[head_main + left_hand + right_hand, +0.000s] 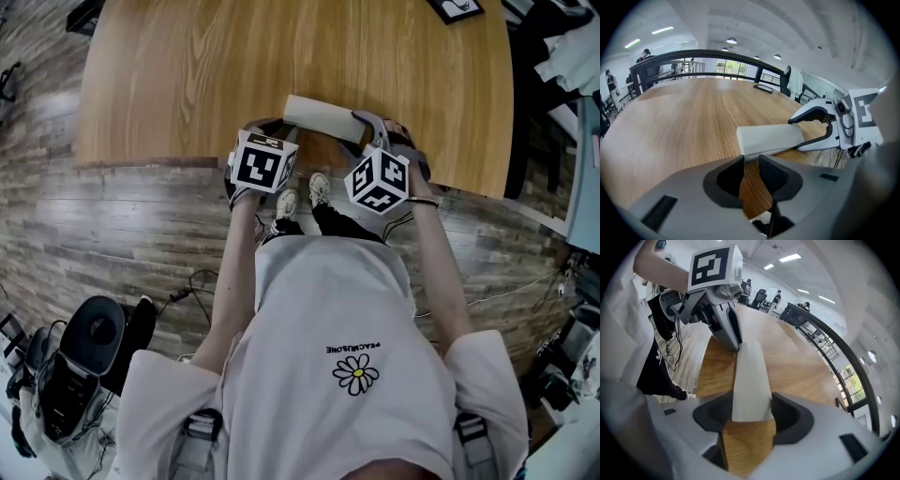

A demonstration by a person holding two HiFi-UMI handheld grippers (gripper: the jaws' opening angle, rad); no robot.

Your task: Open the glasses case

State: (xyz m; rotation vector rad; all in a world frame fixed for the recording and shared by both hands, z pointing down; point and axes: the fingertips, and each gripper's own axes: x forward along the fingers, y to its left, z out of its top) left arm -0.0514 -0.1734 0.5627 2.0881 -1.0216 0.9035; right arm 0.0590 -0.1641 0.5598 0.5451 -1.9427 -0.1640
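Note:
A white glasses case (323,117) lies closed on the wooden table (187,75), close to its near edge. In the right gripper view one end of the case (750,376) sits between the jaws of my right gripper (750,405). The jaws stand wide and the dark pads (794,416) meet both sides with no gap showing. In the left gripper view the other end of the case (771,137) lies just past the tips of my left gripper (751,174). Its jaws are slightly apart, with only bare wood between them. Both grippers point steeply down.
The table's near edge (150,161) runs just under both grippers, with the person's shoes (302,197) on the plank floor below. A black-framed item (457,7) lies at the far right of the table. Black equipment and cables (75,366) stand on the floor at left.

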